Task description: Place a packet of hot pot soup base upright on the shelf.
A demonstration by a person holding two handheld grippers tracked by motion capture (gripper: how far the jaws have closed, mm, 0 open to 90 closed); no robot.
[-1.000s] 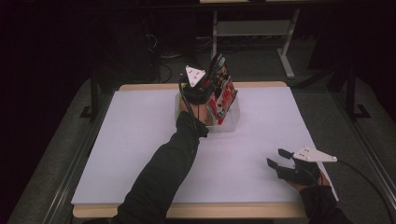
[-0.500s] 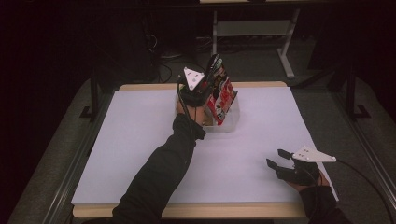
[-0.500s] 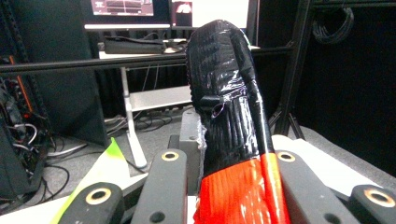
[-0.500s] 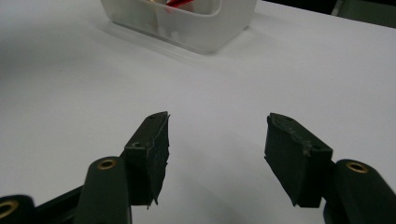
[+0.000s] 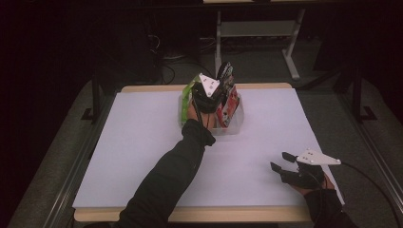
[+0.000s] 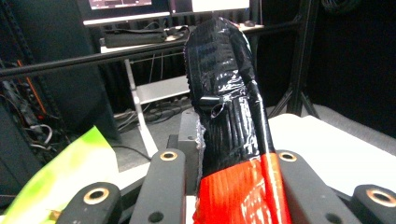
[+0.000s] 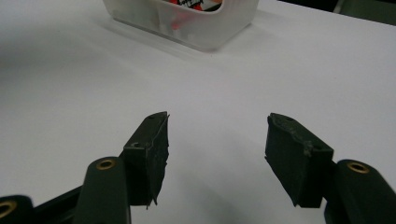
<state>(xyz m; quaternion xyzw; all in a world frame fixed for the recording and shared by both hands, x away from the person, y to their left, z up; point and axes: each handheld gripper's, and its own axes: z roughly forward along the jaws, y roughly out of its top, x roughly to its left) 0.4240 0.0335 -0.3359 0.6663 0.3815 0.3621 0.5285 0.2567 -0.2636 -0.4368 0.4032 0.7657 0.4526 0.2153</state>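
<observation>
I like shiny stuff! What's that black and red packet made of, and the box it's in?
Packet: looks like glossy plastic film or foil; it crinkles and glints. Box: seems frosted, see-through plastic; red shows dimly through its wall.

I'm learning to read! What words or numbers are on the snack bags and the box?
None can be read.
Red and black bag: print too blurred.
Green bag: no letters visible.
Clear box: red label inside, too blurred.
Screens behind the table: too small.
</observation>
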